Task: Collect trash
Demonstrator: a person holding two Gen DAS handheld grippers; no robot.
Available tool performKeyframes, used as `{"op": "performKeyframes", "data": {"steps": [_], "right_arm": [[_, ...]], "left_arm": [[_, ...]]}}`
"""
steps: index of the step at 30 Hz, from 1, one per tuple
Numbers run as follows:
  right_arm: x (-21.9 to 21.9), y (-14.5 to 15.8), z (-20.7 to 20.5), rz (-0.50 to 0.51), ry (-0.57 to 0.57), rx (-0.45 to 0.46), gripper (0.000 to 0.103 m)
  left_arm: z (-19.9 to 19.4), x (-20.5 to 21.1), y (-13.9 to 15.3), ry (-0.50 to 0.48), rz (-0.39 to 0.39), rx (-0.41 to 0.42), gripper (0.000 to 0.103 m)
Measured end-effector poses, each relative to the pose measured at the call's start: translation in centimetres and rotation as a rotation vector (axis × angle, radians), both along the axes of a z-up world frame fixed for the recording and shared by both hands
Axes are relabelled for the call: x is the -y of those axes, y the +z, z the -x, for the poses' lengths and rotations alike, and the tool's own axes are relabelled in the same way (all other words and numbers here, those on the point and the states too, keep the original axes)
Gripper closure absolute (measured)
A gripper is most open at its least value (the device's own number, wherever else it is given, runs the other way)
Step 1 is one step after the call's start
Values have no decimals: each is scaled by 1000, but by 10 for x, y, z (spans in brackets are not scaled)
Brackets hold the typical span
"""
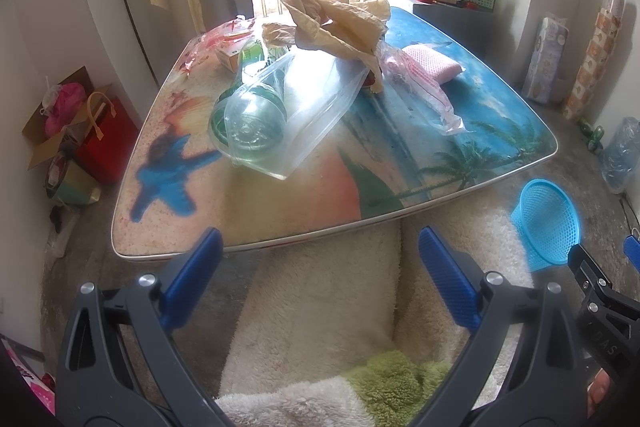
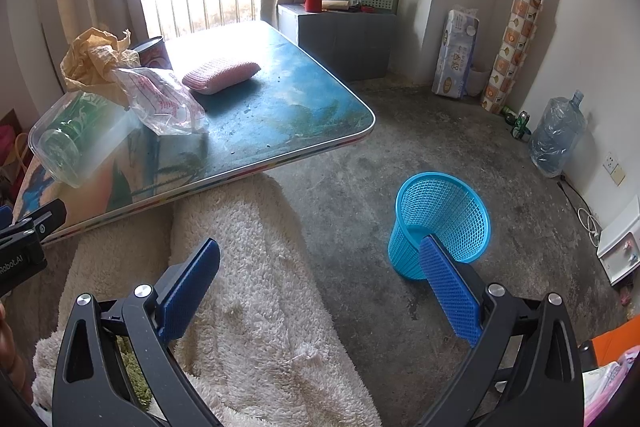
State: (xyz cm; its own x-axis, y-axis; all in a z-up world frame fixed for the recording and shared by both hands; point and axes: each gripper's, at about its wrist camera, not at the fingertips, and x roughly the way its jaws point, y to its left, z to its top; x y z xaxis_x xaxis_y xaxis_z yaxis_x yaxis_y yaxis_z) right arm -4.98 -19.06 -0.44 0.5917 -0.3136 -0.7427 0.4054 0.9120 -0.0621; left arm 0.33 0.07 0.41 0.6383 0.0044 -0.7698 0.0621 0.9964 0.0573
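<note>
Both grippers hang short of the low table [image 1: 280, 211], above a fluffy cream rug [image 2: 256, 267]. The left gripper [image 1: 320, 267] has its blue fingers spread wide, nothing between them; the right gripper [image 2: 320, 279] is likewise wide apart and empty. The trash sits heaped at the table's middle — crumpled brown paper [image 1: 332, 19] on top, a clear plastic container [image 1: 288, 107] lying over what looks like a green bottle [image 1: 248, 107], and a printed plastic bag [image 1: 420, 83] beside them. A pink sponge [image 2: 220, 75] lies apart toward the table's far side. The blue mesh basket [image 2: 440, 219] stands on the floor off the table's near corner — upright and open.
</note>
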Motion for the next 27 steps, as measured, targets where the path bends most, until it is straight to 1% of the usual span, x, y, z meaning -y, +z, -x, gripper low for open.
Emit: {"op": "performKeyframes", "data": {"steps": [27], "right_arm": [[0,-2,-1,-4,2,-1,6]], "left_arm": [[1,-4,1,1,-2,0,9]]}}
